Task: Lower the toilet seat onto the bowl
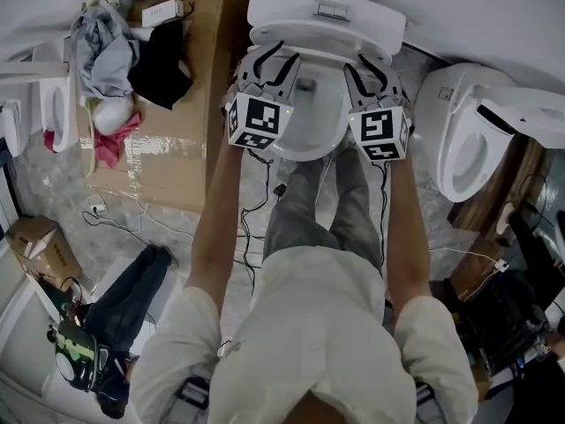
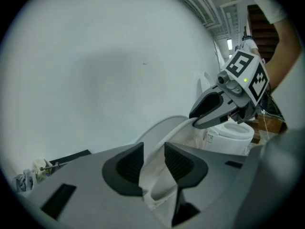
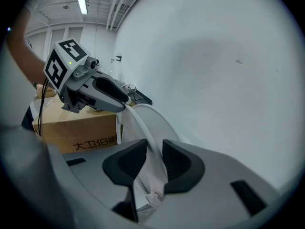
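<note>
Toilet seat [image 2: 159, 126]: smooth white plastic, thin curved rim, tipped up in front of the plain wall [image 2: 95, 56]. Right gripper [image 3: 154, 149] clamps the rim between ribbed black pads; left gripper [image 2: 153, 150] jaws stand apart around it. Hinge end is hidden behind the gripper bodies.

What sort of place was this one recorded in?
Probably a workshop or test space, not a bathroom: the middle toilet stands between a left toilet and a right toilet, beside a cardboard box, under a strip light.
</note>
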The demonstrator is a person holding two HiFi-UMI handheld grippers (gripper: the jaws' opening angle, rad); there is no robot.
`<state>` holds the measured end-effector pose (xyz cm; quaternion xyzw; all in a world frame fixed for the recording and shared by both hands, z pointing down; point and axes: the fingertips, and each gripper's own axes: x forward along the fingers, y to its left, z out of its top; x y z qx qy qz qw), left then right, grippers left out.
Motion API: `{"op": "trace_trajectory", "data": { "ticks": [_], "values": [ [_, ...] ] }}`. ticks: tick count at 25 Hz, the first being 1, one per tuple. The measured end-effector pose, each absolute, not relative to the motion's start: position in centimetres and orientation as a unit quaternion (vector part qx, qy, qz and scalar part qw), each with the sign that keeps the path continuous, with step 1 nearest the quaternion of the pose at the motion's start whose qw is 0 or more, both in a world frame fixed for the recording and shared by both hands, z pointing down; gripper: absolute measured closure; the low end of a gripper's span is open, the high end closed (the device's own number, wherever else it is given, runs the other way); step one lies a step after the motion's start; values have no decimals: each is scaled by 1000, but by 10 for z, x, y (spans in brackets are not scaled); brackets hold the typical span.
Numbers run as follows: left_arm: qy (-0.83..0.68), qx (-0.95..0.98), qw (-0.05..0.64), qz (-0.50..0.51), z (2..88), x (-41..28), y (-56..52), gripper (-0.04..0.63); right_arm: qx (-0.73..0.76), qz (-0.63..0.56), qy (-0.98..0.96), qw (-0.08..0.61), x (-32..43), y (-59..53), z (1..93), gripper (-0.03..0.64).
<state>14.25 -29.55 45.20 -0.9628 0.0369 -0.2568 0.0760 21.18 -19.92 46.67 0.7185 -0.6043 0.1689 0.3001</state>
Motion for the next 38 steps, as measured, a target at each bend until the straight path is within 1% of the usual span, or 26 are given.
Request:
{"op": "trace_trajectory", "data": {
  "ticks": [16, 38],
  "values": [
    [38, -961, 60, -265, 462, 91, -256, 456, 708, 169, -617, 299, 161, -162, 472, 509],
    [53, -956, 65, -282, 499, 1, -198, 454, 696, 175, -621, 315, 71, -104, 510, 495]
  ]
}}
